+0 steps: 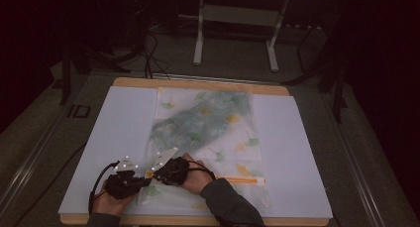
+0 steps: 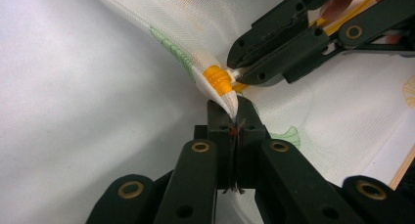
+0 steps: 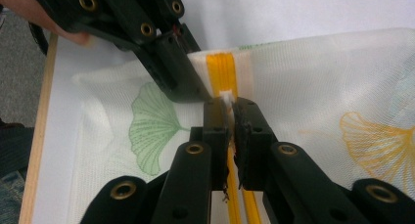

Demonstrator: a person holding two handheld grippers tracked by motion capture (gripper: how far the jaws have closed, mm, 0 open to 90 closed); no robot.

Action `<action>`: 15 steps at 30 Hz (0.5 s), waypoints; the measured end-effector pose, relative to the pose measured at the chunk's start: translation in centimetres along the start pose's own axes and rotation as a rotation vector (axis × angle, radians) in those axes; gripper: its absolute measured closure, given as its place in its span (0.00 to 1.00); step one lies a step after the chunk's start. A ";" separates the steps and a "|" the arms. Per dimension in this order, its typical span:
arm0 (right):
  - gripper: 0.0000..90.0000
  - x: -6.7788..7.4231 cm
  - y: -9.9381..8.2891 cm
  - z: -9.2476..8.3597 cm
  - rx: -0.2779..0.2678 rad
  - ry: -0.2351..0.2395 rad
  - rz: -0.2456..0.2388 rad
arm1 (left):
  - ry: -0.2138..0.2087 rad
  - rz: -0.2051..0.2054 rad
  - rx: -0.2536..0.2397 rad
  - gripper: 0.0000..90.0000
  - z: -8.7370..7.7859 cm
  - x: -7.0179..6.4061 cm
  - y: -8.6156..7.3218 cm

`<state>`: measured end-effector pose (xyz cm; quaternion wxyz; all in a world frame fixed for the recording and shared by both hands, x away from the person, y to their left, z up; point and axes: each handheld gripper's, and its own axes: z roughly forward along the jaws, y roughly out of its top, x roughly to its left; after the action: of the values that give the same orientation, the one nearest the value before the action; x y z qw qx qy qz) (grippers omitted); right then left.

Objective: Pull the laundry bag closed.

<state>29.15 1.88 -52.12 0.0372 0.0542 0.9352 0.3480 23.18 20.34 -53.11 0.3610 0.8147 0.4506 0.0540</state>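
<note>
A white mat (image 1: pixel 114 138) covers a wooden board (image 1: pixel 198 83) on the table. On it lies a white mesh bag (image 1: pixel 208 138) printed with green and orange ginkgo leaves, a green cloth showing through its far half. The bag's orange zipper (image 1: pixel 245 180) runs along its near end.

At the near left of the high view, the left hand (image 1: pixel 111 199) holds the left gripper (image 1: pixel 142 181) at the bag's near left corner. In the left gripper view its jaws are pressed together on the corner's fabric edge (image 2: pixel 234 106), which rises from between the pads, lifted and folded. Just above it sits the orange end of the zipper (image 2: pixel 218 79).

Just to the right, touching or nearly touching the left gripper, the right hand (image 1: pixel 195 175) holds the right gripper (image 1: pixel 148 173), pointing left toward the same corner. In the right gripper view its jaws are closed on a small white pull tab (image 3: pixel 226 99) at the zipper's end, with the two orange tapes (image 3: pixel 222 72) running upright above the pads and on below them. The left gripper (image 3: pixel 183 89) clamps the mesh just beside it, on the left of the tab.

The rest of the bag lies flat on the mat, stretching away to the far side.
</note>
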 end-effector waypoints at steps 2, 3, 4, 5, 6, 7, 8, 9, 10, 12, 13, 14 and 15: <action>0.94 0.0 -0.1 0.1 0.004 0.001 -0.006 | 0.000 0.001 -0.003 0.98 -0.1 0.0 0.0; 0.94 0.0 -0.1 0.1 0.008 0.000 -0.008 | 0.000 0.002 -0.002 0.98 -0.1 0.0 0.0; 0.94 0.0 -0.1 0.1 0.013 -0.001 -0.007 | 0.000 0.002 -0.002 0.98 -0.1 0.0 0.0; 0.94 0.0 -0.1 0.1 0.012 -0.001 -0.006 | 0.000 0.002 -0.003 0.98 -0.1 0.0 0.0; 0.94 0.0 -0.2 0.1 0.012 0.000 -0.006 | 0.001 0.004 -0.003 0.98 -0.1 0.0 0.0; 0.94 0.0 -0.1 0.1 0.012 0.000 -0.006 | 0.002 0.004 -0.003 0.98 -0.1 0.0 0.0; 0.94 0.0 -0.1 0.1 0.012 0.000 -0.008 | 0.003 0.004 -0.004 0.98 -0.1 0.0 0.0; 0.94 0.0 -0.1 0.1 0.012 -0.001 -0.008 | 0.003 0.005 -0.004 0.98 -0.1 0.0 0.0; 0.94 0.0 -0.1 0.1 0.012 -0.002 -0.011 | 0.003 0.005 -0.005 0.98 -0.1 0.0 0.0; 0.94 0.1 -0.2 0.2 0.024 -0.010 -0.017 | 0.003 0.003 -0.008 0.98 -0.2 0.0 0.0; 0.94 0.1 -0.2 0.2 0.028 -0.011 -0.016 | 0.002 0.002 -0.009 0.98 -0.2 0.0 0.0; 0.94 0.1 -0.3 0.2 0.025 -0.011 -0.015 | 0.003 0.002 -0.011 0.98 -0.2 0.0 0.0; 0.94 0.1 -0.4 0.3 0.027 -0.013 -0.014 | 0.004 0.001 -0.012 0.98 -0.3 0.0 0.0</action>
<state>29.09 1.80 -52.57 0.0451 0.0504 0.9398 0.3349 23.08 20.49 -52.93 0.3651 0.8124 0.4508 0.0585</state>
